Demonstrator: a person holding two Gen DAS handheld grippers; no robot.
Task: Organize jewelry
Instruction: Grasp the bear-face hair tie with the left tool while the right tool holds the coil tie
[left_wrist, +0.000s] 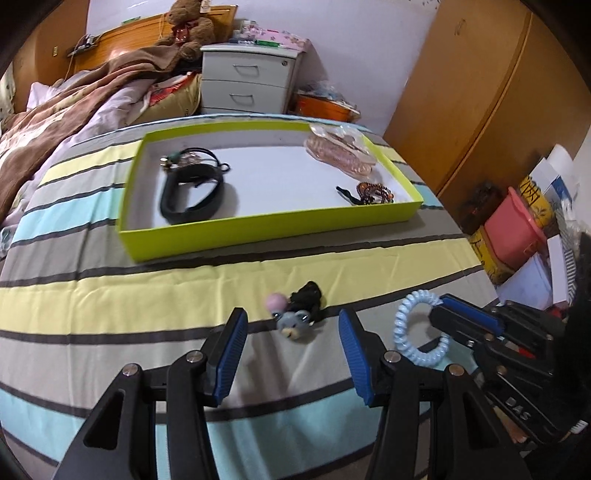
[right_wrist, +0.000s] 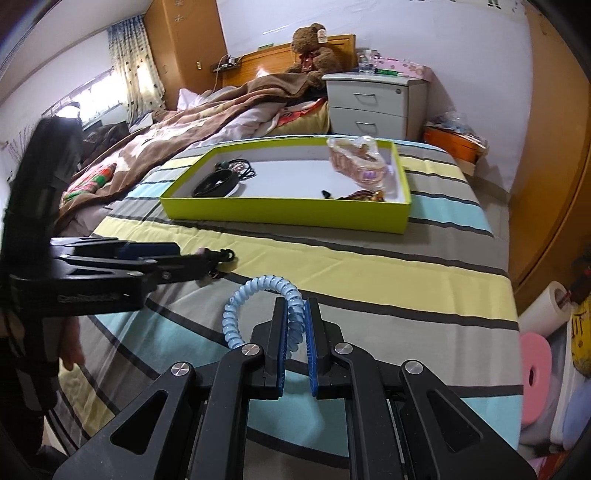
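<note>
A lime-green tray (left_wrist: 258, 230) (right_wrist: 280, 214) lies on the striped bedspread. It holds a black band (left_wrist: 192, 194) (right_wrist: 214, 184), dark cords, a pink bagged item (left_wrist: 340, 149) (right_wrist: 360, 160) and a brown beaded piece (left_wrist: 373, 192) (right_wrist: 364, 195). My left gripper (left_wrist: 293, 328) is open just short of a hair tie with pink, grey and black charms (left_wrist: 295, 312). My right gripper (right_wrist: 295, 314) is shut on a light-blue spiral hair tie (right_wrist: 255, 295) (left_wrist: 410, 332), held just above the bedspread to the right of the left gripper (right_wrist: 207, 258).
A brown blanket (right_wrist: 177, 140) lies heaped on the bed's left. A grey nightstand (left_wrist: 247, 77) (right_wrist: 373, 107) and a teddy bear (right_wrist: 314, 48) stand behind the tray. Boxes and a pink bin (left_wrist: 513, 232) sit on the floor at the right, by a wooden wardrobe (left_wrist: 480, 92).
</note>
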